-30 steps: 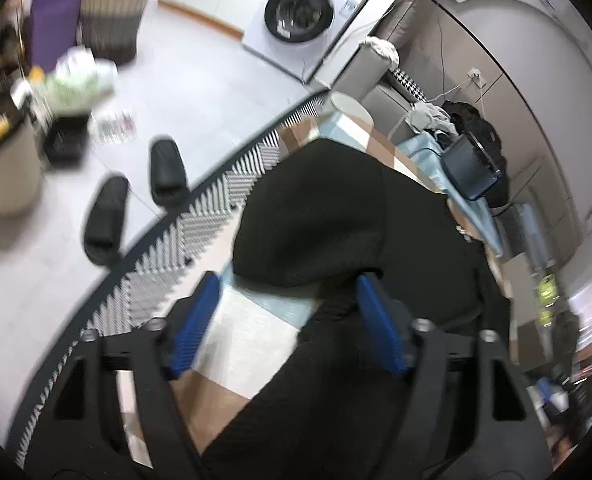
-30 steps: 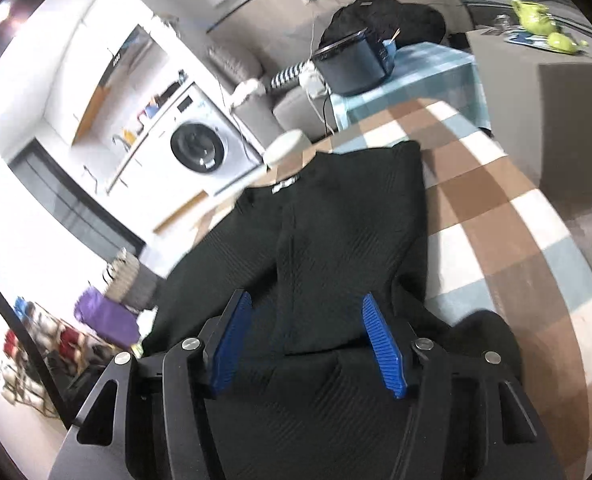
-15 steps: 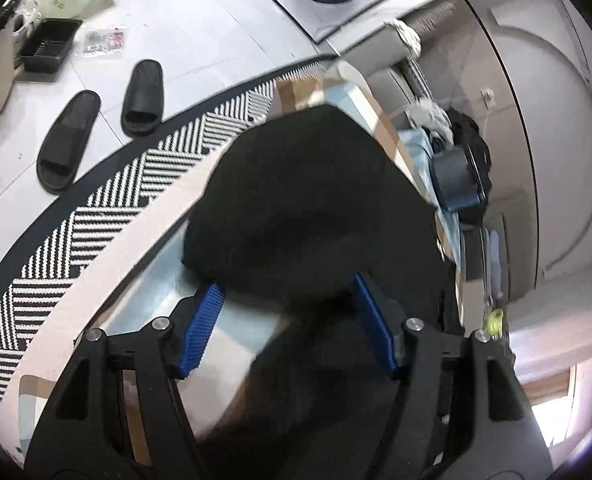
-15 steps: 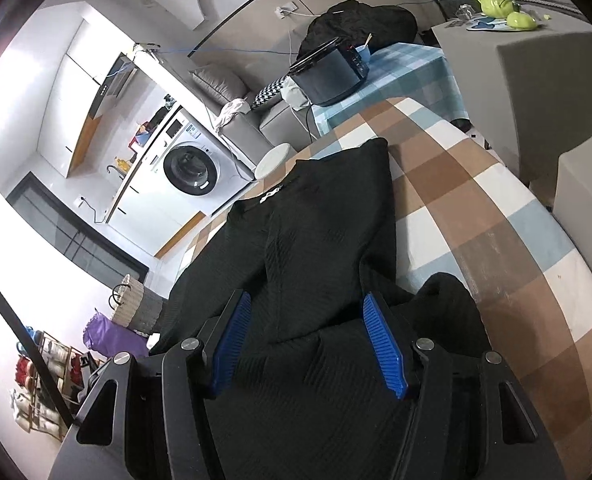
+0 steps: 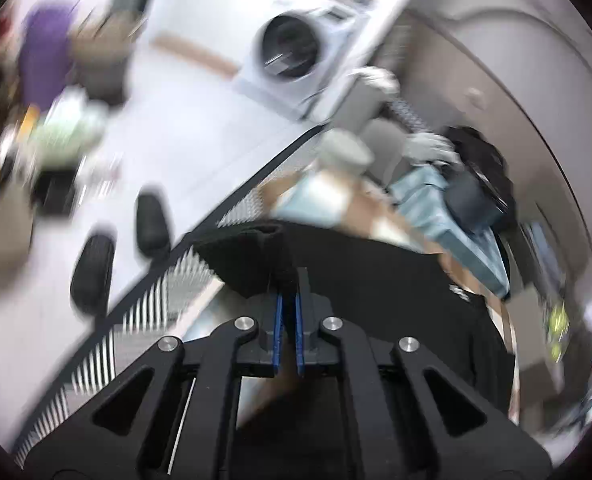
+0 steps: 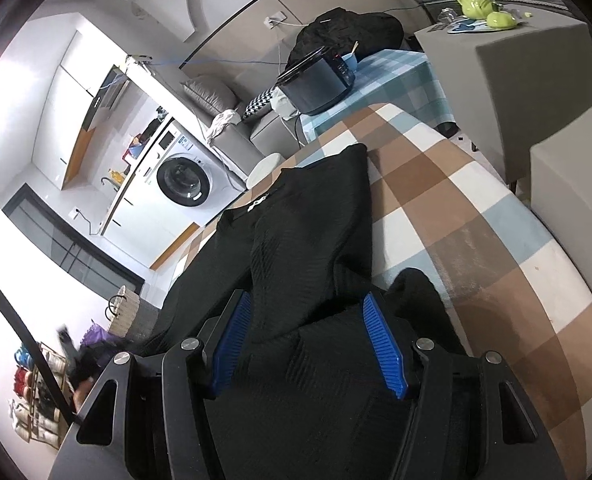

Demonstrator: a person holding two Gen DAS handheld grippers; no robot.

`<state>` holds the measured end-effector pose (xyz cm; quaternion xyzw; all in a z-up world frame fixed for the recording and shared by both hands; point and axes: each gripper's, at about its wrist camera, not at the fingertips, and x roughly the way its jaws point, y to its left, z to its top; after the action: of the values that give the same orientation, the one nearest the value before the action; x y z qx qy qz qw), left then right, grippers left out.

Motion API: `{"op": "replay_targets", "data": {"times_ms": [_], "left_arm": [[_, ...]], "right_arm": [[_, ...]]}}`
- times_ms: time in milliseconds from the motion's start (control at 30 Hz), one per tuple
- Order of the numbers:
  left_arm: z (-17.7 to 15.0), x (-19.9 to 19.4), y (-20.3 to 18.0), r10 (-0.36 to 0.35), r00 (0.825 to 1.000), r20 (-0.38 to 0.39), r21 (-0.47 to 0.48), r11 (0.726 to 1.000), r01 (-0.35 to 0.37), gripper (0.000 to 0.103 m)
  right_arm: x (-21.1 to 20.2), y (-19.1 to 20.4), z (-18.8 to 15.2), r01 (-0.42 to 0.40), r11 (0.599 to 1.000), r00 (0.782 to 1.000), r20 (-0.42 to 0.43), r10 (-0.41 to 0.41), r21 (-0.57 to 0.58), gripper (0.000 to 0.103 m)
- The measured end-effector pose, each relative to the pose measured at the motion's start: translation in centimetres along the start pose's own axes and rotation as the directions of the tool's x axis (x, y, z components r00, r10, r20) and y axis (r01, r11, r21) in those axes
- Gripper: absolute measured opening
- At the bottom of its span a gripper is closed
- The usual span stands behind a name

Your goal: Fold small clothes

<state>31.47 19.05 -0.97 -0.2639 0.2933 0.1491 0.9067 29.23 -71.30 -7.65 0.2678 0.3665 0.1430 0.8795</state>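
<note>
left tool [image 5: 287, 280] closed on sweater [image 5: 247, 256] (edge lifted)

left view motion-blurred, slippers [image 5: 95, 276] smeared

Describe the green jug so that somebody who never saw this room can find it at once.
Start from the checked table where the black sweater lies. Behind it, at the right, stands a grey cabinet. The green jug stands on its top, the only bright lime thing with a handle and spout; a smaller green piece lies beside it.
</note>
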Motion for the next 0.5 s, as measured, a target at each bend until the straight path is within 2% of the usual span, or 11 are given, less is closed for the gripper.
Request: {"op": "replay_targets", "data": {"times_ms": [67,133,167,200,267,300,333,400,500], "left_arm": [[-0.1,-0.9,-5.2,-0.067,0.997,0.032,0.147,0.987,0.062,0.002],[-1.7,-0.7,-10.9,-0.183,0.983,-0.017,0.296,0.938,0.180,0.002],[-3.1,0.1,-13.4,-0.252,0.963,-0.096,0.347,0.898,0.270,0.003],[-4.4,0.9,-15.2,-0.269,0.945,-0.185,0.377,0.869,0.321,0.005],[-7.0,2.4,-17.0,-0.255,0.915,-0.312,0.397,0.840,0.370,0.011],[-7.8,2.6,-17.0,-0.255,0.910,-0.328,0.394,0.838,0.377,0.020],[-8.5,2.7,-16.6,-0.256,0.907,-0.336,0.381,0.843,0.379,0.037],[-9.2,2.5,-15.2,-0.257,0.913,-0.316,0.339,0.869,0.362,0.058],[-9.5,1.8,-12.6,-0.249,0.924,-0.289,0.278,0.902,0.330,0.060]], "right_arm": [[-0.4,-0.2,-0.2,-0.002,1.000,1.000,0.002,0.002,0.007,0.060],[-0.6,-0.4,-0.2,0.000,1.000,1.000,0.003,0.000,0.010,0.060],[-0.8,-0.5,-0.3,0.004,1.000,1.000,0.004,-0.004,0.011,0.060],[-0.9,-0.5,-0.3,0.006,1.000,1.000,0.006,-0.006,0.013,0.060],[-1.1,-0.6,-0.4,0.010,1.000,1.000,0.007,-0.010,0.013,0.061],[-1.3,-0.7,-0.5,0.017,1.000,1.000,0.006,-0.017,0.013,0.061],[-1.3,-0.8,-0.5,0.021,1.000,1.000,0.003,-0.021,0.013,0.061],[-1.5,-1.2,-0.5,0.025,1.000,1.000,0.002,-0.025,0.017,0.062],[-1.5,-1.6,-0.6,0.036,0.999,0.999,-0.004,-0.036,0.020,0.062]]}}
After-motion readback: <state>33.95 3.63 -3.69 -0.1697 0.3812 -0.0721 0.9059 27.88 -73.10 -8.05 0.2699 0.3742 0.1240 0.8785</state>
